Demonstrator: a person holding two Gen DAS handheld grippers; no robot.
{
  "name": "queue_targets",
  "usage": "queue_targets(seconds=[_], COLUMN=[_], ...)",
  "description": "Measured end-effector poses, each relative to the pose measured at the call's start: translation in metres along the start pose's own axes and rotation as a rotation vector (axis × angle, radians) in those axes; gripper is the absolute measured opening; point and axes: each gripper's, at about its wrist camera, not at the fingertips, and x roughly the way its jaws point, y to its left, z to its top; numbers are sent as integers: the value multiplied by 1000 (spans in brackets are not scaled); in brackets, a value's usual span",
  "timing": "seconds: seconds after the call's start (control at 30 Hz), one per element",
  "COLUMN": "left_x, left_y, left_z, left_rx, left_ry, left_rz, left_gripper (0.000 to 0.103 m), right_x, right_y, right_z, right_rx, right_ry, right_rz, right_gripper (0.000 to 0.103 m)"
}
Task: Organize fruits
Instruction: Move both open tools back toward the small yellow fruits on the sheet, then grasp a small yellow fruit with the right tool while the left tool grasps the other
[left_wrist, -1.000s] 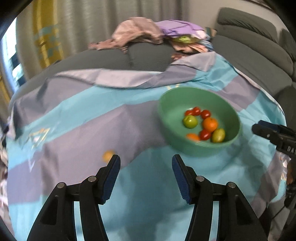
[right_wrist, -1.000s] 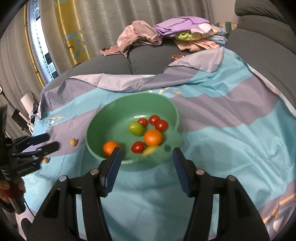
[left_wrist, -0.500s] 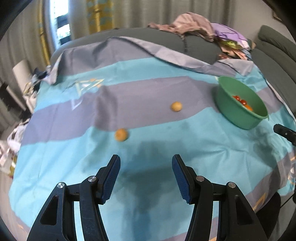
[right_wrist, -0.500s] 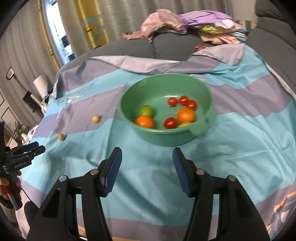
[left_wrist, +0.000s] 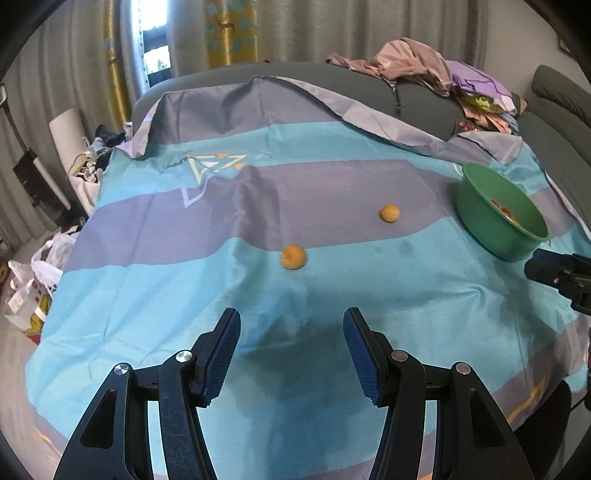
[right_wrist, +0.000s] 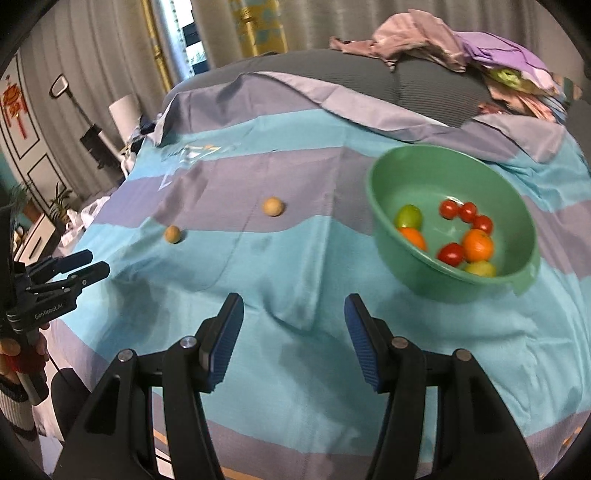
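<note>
two small round orange-yellow fruits lie loose on the striped bedsheet (left_wrist: 147, 280): the nearer fruit (left_wrist: 293, 257) sits just ahead of the left tool (left_wrist: 291, 350), the farther fruit (left_wrist: 389, 213) lies between it and the green bowl (left_wrist: 476, 229). the bowl holds cherry tomatoes (right_wrist: 467, 212), an orange (right_wrist: 478, 244) and a green fruit (right_wrist: 408, 216). both the left tool and the right tool (right_wrist: 293, 334) are spread wide and carry nothing. each loose fruit looks light, smooth and likely to roll on the soft cloth; it probably bruises under hard pressure, so the pads should close gently across its widest part. compared with one second ago, the left view has swung away from the bowl toward the loose fruits, and the right view now shows the bowl off to its right.
</note>
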Motion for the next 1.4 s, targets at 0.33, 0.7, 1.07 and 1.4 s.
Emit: queue_targets(seconds=[0.33, 0.7, 1.07, 1.4], left_x=[12, 31, 56, 88], left_y=[12, 15, 21, 14], left_z=[6, 13, 26, 44], left_rx=[-20, -19, -30, 11], left_ry=[4, 24, 50, 86], left_rz=[-40, -69, -148, -175], left_gripper=[58, 58, 58, 55], right_x=[18, 45, 84, 126], right_y=[26, 42, 42, 33], right_z=[17, 35, 54, 77], right_rx=[-51, -87, -86, -88], right_ry=[15, 34, 55, 91], right_rz=[7, 18, 21, 1], right_gripper=[57, 57, 57, 57])
